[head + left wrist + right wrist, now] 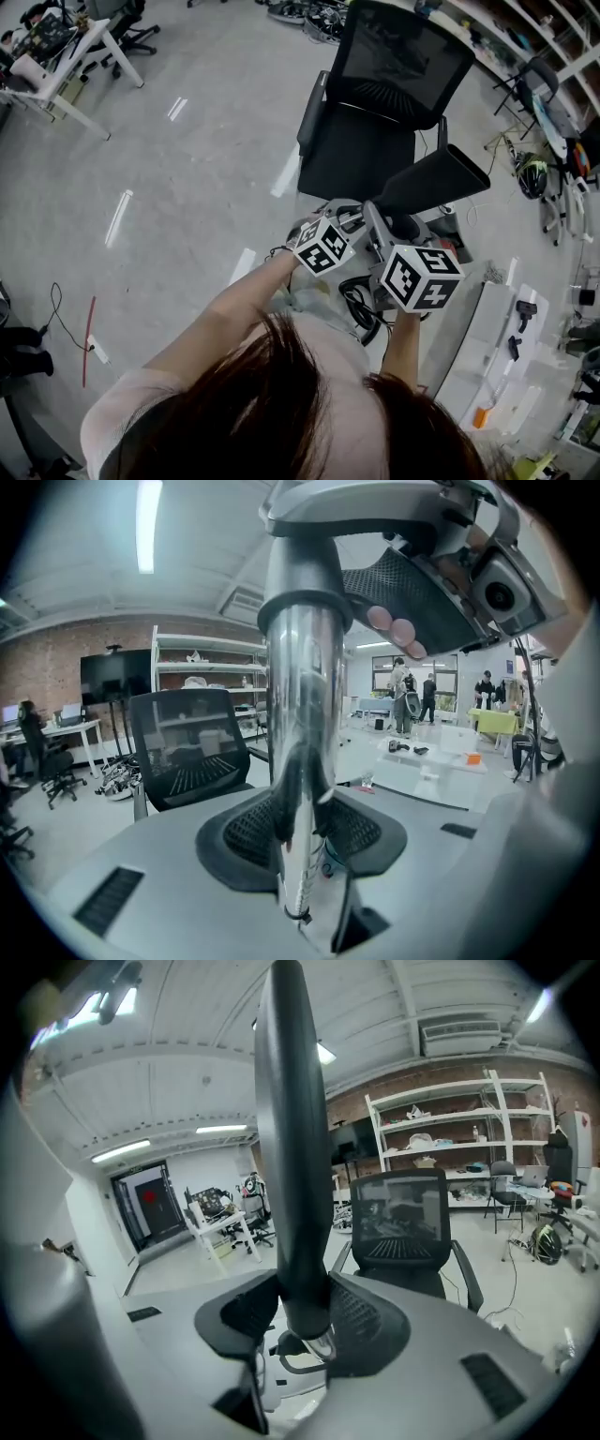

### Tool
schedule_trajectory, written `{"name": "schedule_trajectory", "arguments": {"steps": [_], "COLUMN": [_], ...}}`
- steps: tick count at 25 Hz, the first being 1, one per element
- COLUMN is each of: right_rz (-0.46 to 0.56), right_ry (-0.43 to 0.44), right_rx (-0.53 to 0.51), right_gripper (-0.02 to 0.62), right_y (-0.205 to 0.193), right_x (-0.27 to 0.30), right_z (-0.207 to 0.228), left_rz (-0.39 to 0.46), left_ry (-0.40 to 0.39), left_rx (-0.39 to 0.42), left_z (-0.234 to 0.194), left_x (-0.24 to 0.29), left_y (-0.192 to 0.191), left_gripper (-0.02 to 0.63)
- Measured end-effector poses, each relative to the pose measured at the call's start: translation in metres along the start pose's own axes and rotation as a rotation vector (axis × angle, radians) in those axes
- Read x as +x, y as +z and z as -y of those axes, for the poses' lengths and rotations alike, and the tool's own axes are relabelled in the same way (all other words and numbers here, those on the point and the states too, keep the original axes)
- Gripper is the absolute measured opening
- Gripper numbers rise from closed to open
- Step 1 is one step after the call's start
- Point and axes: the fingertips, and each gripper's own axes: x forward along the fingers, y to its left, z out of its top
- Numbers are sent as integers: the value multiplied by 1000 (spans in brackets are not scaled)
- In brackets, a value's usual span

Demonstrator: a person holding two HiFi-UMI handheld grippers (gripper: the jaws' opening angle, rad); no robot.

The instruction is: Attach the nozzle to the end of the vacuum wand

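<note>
In the left gripper view the silver vacuum wand (302, 714) stands upright between the jaws of my left gripper (302, 832), which is shut on it. Its top ends in a grey collar (375, 508). In the right gripper view my right gripper (305, 1321) is shut on the black nozzle (292, 1147), whose long neck rises out of the frame. In the head view both grippers are close together in front of me: left gripper (349, 223), right gripper (403, 232). The nozzle's wide black end (436, 178) points away to the right, and the wand (377, 228) runs between the marker cubes.
A black mesh office chair (384, 103) stands just beyond the grippers. White tables (497, 347) with small tools stand at the right, and a desk (66, 70) at the far left. A cable and a red strip (87, 342) lie on the floor at the left.
</note>
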Motion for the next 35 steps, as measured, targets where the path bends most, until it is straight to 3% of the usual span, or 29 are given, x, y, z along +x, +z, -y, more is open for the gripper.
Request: {"name": "schedule_trajectory", "arguments": {"steps": [4,10,17,24,35], "right_rz": [-52,40,81,80,149], "right_ry": [0,-31,48,55,-20], "right_rx": [-19,-7,18,-37,26], "right_gripper": [175,175,175,175,175], "right_y": [0,2,-1,-9,-22], "right_x": [1,4,0,-3,-35], "right_z": [3,1,-5,-16,-37], "left_rz": [-3,1,29,22,20], "left_ry": [0,19,15,17,-28], "left_rx": [-2,-18,-60,-58,-48], "left_z": [0,-6,-2,-4,-8], "left_x": [3,2,-3,-14,-40], "left_y": [1,0,0,-3,-6], "left_gripper": [149,149,149,149,149]}}
